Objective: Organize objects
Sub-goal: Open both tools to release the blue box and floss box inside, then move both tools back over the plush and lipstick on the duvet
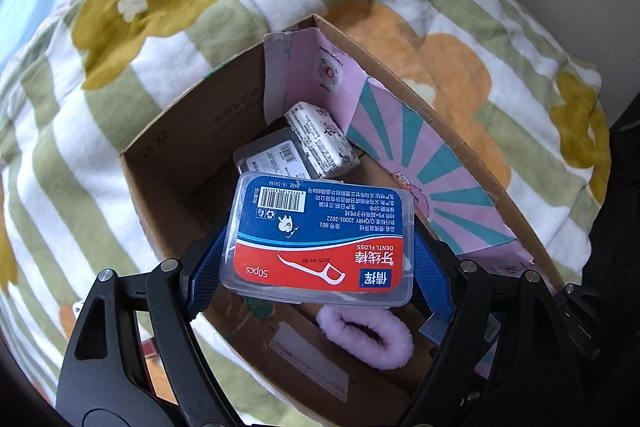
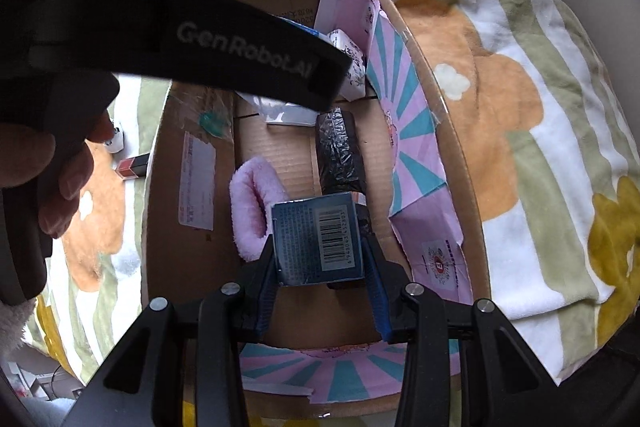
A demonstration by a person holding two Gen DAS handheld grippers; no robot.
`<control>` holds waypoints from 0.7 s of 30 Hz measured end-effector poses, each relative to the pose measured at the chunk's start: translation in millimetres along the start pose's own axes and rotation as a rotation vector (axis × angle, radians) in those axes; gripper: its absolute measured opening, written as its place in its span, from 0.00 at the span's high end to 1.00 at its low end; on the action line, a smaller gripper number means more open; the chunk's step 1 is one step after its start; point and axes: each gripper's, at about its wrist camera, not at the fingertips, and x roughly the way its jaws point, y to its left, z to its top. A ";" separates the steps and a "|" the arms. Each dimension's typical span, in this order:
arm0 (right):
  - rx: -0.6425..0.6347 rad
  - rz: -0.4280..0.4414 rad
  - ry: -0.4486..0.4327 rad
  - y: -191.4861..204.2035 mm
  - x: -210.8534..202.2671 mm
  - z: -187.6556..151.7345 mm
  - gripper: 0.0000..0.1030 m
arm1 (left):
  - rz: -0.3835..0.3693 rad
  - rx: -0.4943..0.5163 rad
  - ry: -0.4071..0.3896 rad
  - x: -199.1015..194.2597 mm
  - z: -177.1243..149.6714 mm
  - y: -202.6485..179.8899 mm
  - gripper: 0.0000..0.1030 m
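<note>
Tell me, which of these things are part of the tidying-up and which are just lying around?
Part of the job:
- dental floss box, held in left gripper
- small blue box, held in right gripper
- cardboard box
- pink fluffy band

Lying about:
- flowered blanket
- lipstick, outside the cardboard box
</note>
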 end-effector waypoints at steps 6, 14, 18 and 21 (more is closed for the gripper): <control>-0.025 -0.001 -0.035 8.1 -7.6 -3.6 0.01 | -0.007 0.002 0.008 -5.7 -5.2 -1.4 0.00; -0.016 0.050 -0.032 13.3 -7.9 -11.7 0.01 | -0.020 -0.012 0.014 -13.9 -13.7 4.0 0.00; -0.012 0.065 -0.047 15.8 -10.3 -13.3 0.01 | -0.019 -0.011 0.001 -21.3 -15.2 4.4 0.00; -0.012 0.055 -0.034 16.5 -11.0 -12.8 0.01 | -0.013 -0.011 -0.009 -27.3 -15.1 3.3 0.00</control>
